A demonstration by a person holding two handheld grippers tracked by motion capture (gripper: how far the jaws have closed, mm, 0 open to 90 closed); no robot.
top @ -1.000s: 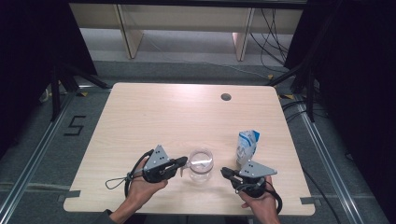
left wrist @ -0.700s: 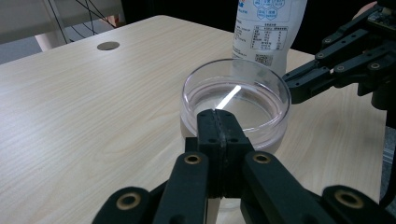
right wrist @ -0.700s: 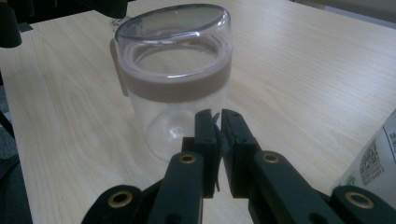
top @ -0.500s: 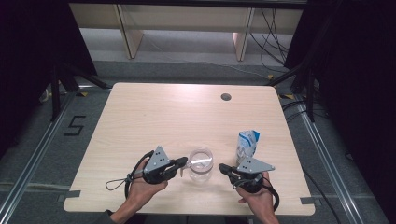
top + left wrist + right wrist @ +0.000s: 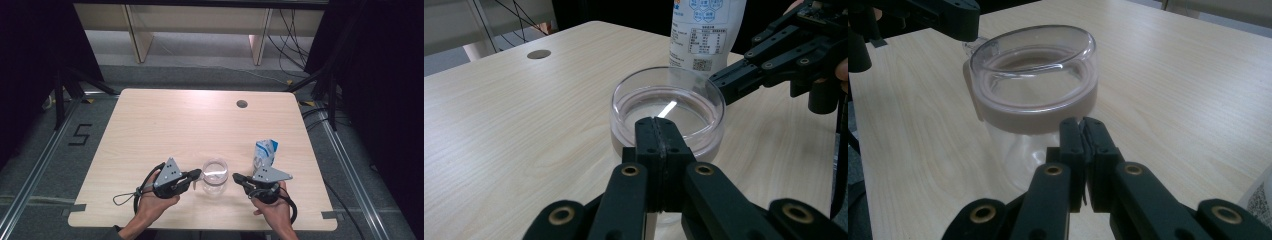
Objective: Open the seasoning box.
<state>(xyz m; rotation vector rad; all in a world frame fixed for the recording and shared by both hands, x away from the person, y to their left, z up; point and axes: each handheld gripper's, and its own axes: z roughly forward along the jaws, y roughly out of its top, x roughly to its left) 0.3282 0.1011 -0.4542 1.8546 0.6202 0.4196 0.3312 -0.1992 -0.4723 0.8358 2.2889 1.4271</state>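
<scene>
Clear jar (image 5: 215, 176) stands on the table (image 5: 165, 125) near its front edge, between both grippers. Left gripper (image 5: 198, 174) touches its rim, jaws together; right gripper (image 5: 235, 177), jaws together, sits just beside it.

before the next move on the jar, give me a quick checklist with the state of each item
1. Jar upright on table: ok.
2. Lid seated on jar rim: ok.
3. Left gripper shut, tips at the jar's near side: ok; whether it grips part of the jar: cannot tell.
4. Right gripper shut, nothing between its jaws: ok; touching jar: cannot tell.
5. Bag standing behind the right gripper, apart from jar: ok.
6. Cables clear of jar: ok.
</scene>
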